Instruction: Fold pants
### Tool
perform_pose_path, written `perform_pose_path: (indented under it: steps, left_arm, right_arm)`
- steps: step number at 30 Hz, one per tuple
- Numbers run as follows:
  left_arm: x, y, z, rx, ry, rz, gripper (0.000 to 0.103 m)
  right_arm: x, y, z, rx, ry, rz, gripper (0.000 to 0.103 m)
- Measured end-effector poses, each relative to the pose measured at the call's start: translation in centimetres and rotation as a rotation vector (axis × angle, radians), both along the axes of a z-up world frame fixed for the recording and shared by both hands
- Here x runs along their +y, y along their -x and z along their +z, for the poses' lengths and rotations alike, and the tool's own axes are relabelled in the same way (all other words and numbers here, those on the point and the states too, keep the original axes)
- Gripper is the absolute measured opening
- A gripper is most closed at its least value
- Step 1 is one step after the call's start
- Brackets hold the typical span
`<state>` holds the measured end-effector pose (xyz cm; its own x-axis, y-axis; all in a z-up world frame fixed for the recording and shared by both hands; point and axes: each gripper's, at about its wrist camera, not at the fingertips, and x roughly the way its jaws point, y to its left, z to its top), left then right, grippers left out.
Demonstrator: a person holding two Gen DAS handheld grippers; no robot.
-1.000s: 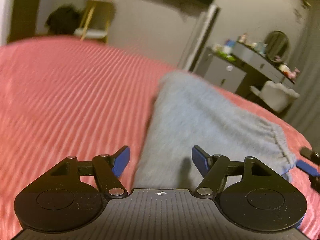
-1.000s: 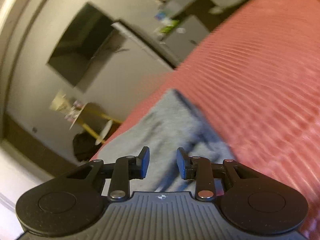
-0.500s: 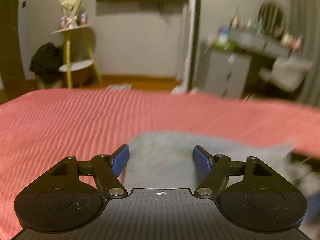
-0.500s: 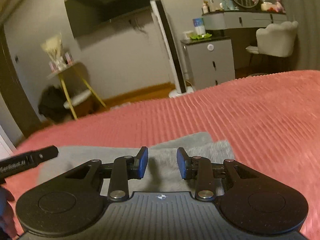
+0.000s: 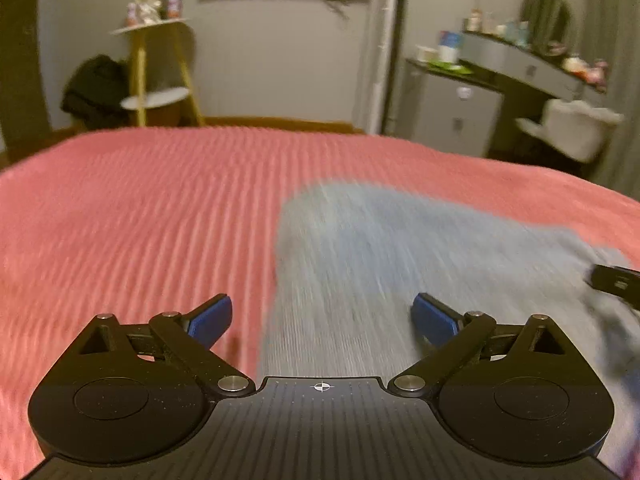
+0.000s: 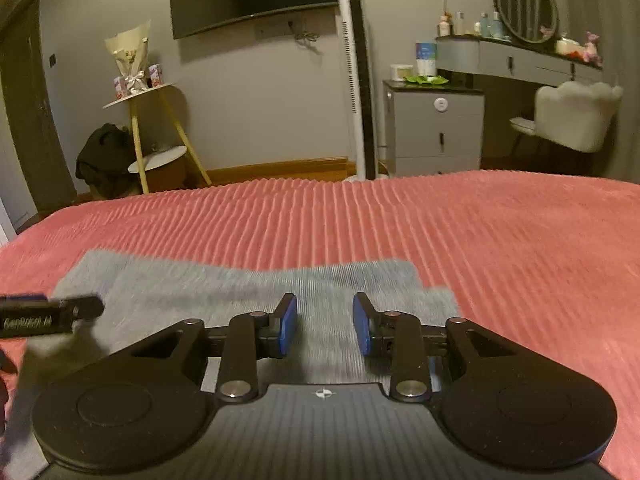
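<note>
Grey pants point(image 5: 384, 264) lie folded flat on the pink ribbed bedspread point(image 5: 140, 216). My left gripper point(image 5: 322, 320) is open wide and empty, low over the near left part of the pants. In the right wrist view the pants point(image 6: 224, 284) lie in front of my right gripper point(image 6: 325, 330), which is partly open and holds nothing, just above the cloth's near right part. The other gripper's black body shows at the right edge of the left view point(image 5: 616, 282) and the left edge of the right view point(image 6: 44, 316).
The bedspread point(image 6: 500, 232) stretches wide around the pants. Beyond the bed stand a yellow-legged side table point(image 6: 154, 132), a tower fan point(image 6: 358, 80), a grey cabinet point(image 6: 436, 128), a white chair point(image 6: 572, 120) and a dresser with a mirror point(image 6: 524, 8).
Both grippers have swung to face the room's far wall and settled low over the pants. The left jaws have opened wider. The right jaws keep a similar gap.
</note>
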<state>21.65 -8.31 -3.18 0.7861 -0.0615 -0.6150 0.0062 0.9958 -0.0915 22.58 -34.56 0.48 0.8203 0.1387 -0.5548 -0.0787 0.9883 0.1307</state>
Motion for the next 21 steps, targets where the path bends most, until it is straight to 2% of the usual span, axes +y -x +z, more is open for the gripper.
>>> perform_pose_path:
  steps: [2, 6, 8, 10, 15, 17, 18, 19, 21]
  left_arm:
    - [-0.1, 2.6, -1.0, 0.032, -0.009, -0.021, 0.100]
    - [0.6, 6.0, -2.0, 0.060, 0.020, -0.027, 0.100]
    - [1.0, 6.3, -1.3, 0.091, 0.037, -0.008, 0.100]
    - [1.1, 6.0, -0.6, 0.136, 0.021, -0.009, 0.100]
    - [1.7, 7.8, 1.2, 0.155, 0.010, -0.026, 0.100]
    - [2.0, 9.5, 1.1, 0.157, -0.003, -0.044, 0.100]
    - [2.1, 10.2, 1.0, 0.153, -0.014, -0.045, 0.100]
    - [2.4, 10.9, 0.8, 0.150, -0.025, -0.043, 0.100]
    - [3.3, 12.1, 0.4, 0.137, 0.001, -0.021, 0.100]
  right_arm:
    - [0.0, 2.0, -0.3, 0.018, 0.021, 0.006, 0.036]
    - [1.9, 5.4, -0.8, 0.005, 0.198, 0.053, 0.036]
    - [2.5, 5.9, -0.7, 0.019, 0.245, 0.062, 0.036]
    - [2.8, 6.0, -0.4, 0.033, 0.264, 0.061, 0.036]
    - [3.5, 6.8, -0.2, 0.052, 0.319, 0.060, 0.036]
    - [3.1, 7.6, 0.2, 0.070, 0.274, 0.040, 0.036]
    - [2.3, 8.2, 0.6, 0.074, 0.208, 0.021, 0.036]
    - [1.4, 8.8, 1.1, 0.078, 0.124, -0.003, 0.036]
    - [-1.4, 9.8, 1.6, 0.117, -0.109, -0.068, 0.039]
